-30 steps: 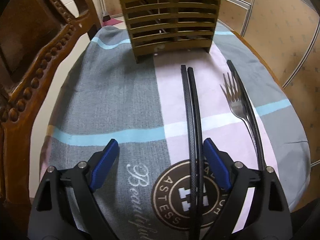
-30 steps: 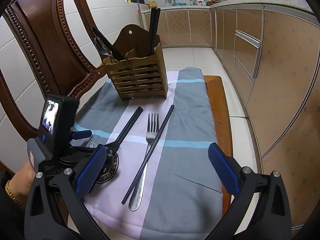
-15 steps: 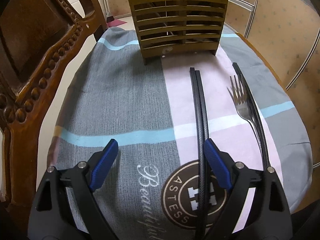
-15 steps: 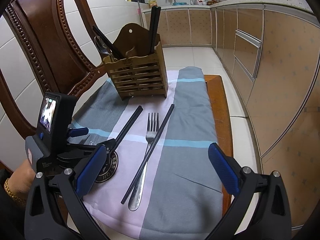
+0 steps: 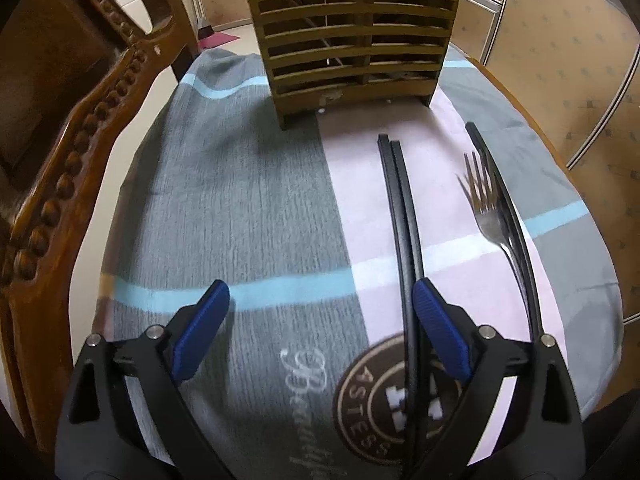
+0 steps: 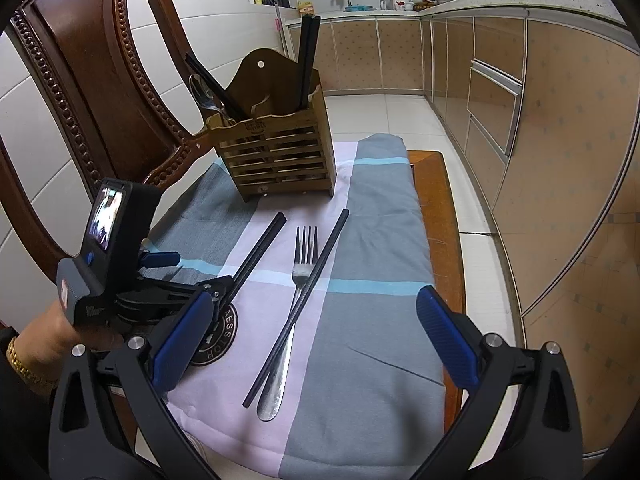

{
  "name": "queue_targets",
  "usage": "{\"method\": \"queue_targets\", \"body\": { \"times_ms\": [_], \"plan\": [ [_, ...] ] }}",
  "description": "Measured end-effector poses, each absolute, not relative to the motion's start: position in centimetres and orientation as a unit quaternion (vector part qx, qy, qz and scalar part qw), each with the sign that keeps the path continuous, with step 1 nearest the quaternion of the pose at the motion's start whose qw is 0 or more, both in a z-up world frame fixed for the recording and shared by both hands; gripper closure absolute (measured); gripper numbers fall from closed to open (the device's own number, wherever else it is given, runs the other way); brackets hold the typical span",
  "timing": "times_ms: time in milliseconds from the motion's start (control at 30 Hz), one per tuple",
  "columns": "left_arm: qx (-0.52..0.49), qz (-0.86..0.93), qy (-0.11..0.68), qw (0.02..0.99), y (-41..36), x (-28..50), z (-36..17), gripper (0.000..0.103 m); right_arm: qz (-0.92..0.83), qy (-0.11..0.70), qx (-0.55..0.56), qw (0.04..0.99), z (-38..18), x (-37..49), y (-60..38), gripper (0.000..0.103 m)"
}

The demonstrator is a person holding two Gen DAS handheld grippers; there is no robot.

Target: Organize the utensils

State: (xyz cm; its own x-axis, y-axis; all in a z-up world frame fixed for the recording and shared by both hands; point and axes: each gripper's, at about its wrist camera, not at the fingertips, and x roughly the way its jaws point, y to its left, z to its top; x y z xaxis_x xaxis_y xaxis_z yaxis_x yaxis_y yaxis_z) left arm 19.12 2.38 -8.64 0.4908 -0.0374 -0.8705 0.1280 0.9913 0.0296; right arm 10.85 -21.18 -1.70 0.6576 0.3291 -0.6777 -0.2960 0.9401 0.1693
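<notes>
Utensils lie loose on the cloth-covered worktop (image 6: 436, 216): a pair of black chopsticks (image 5: 400, 216) side by side, a fork (image 6: 296, 292) to their right, and a single chopstick (image 6: 304, 292) slanting across the fork's handle. Behind them stands the wooden holder (image 6: 280, 160), which already has chopsticks and a spoon in it.

The left gripper (image 5: 320, 320) is low over the cloth with its jaws spread wide and empty; the pair of chopsticks runs just inside its right finger (image 5: 438, 330). The right gripper (image 6: 312, 336) hangs back above the near edge, jaws also wide apart and holding nothing.

The step in hand looks like the pickup of the paired chopsticks. The next move calls for sliding the left gripper to the right so the pair sits midway, then closing on both sticks together before lifting them toward the holder.
</notes>
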Motion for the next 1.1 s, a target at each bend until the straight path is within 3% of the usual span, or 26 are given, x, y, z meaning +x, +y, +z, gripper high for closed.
{"method": "queue_targets", "body": {
  "times_ms": [200,600,800,900,967,1100],
  "plan": [
    [0.047,-0.049,0.510,0.857,2.3,20.9,-9.6,0.007,0.172,0.377,0.019,0.910,-1.7,10.9,-20.8,0.004],
    [0.025,0.027,0.493,0.869,3.3,19.0,-9.1,0.010,0.168,0.375,0.011,0.912,-1.9,11.4,-20.2,0.004],
    [-0.010,0.026,0.450,0.893,5.1,19.0,-6.4,0.010,0.140,0.374,0.011,0.916,-2.5,13.1,-20.9,0.004],
    [-0.019,0.024,0.455,0.890,5.4,20.6,-6.4,0.012,0.116,0.386,0.022,0.915,-3.2,16.2,-21.2,0.016],
    [-0.028,0.019,0.465,0.884,4.9,22.1,-6.7,0.017,0.107,0.407,0.024,0.907,-4.2,18.3,-21.0,0.035],
    [-0.011,-0.002,0.480,0.877,2.7,24.0,-8.0,0.025,0.095,0.431,0.023,0.897,-5.9,22.0,-19.6,0.043]
  ]
}}
